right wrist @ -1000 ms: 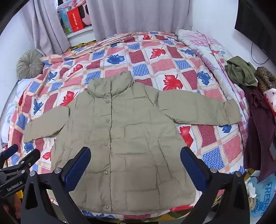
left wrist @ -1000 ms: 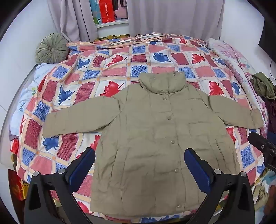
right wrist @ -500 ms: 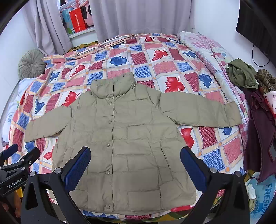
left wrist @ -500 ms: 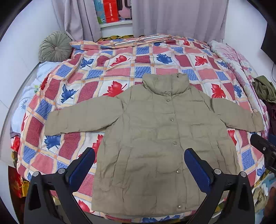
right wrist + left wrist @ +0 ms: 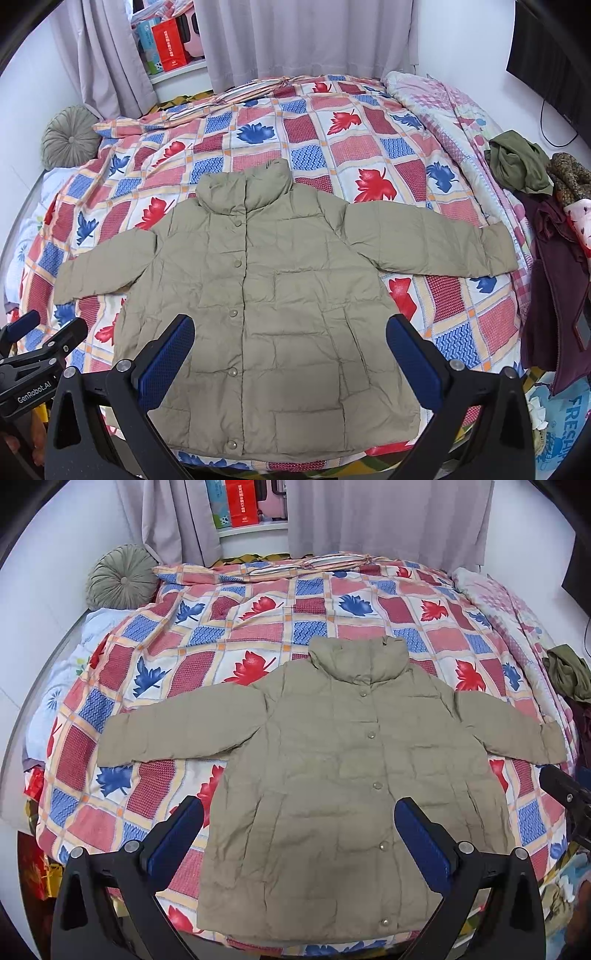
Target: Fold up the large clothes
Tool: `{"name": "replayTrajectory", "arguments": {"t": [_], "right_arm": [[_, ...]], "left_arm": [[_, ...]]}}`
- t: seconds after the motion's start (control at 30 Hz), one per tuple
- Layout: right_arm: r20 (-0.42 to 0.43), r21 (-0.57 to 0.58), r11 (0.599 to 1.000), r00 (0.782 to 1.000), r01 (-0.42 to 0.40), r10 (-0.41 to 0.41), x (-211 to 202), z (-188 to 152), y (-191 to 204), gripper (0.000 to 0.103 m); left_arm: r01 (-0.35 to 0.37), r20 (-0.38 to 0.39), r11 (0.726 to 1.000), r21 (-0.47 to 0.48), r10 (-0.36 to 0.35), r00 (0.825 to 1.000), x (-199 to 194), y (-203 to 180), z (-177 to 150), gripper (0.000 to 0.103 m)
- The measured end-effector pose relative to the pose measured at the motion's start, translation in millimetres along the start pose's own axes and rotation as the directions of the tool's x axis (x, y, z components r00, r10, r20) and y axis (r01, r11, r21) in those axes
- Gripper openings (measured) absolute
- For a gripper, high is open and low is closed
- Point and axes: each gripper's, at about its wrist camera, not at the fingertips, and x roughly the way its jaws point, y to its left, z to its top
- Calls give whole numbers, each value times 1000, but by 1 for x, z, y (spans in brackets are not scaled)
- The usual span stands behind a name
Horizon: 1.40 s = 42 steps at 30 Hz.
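We find open quilt (image 5: 229, 635) all round the jacket (image 5: 295, 314) for passing, hemmed only by a clothes heap (image 5: 546, 206) on the right and a cushion (image 5: 122, 576) far left.

Olive-khaki jacket (image 5: 354, 794) on red-blue leaf-checked quilt (image 5: 229, 627)

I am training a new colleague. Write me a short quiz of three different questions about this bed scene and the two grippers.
1. True or false: the jacket lies spread flat on the quilt with both sleeves out to the sides.
2. Multiple choice: the left gripper and the right gripper are A) both shut on the hem, B) both open and holding nothing, C) one open, one shut.
3. Fill in: the jacket's front is closed, with a row of ___ down its middle.

Key: 1 true; 2 B; 3 buttons.
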Motion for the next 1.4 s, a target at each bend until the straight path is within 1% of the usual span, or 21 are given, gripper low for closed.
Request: {"name": "replayTrajectory", "arguments": {"t": [1.4], "right_arm": [[9,1,1000,1000,-1,1,0,-1,2,103]], "left_arm": [[3,-4,1000,0,-3,1000,0,2,1,103]]}}
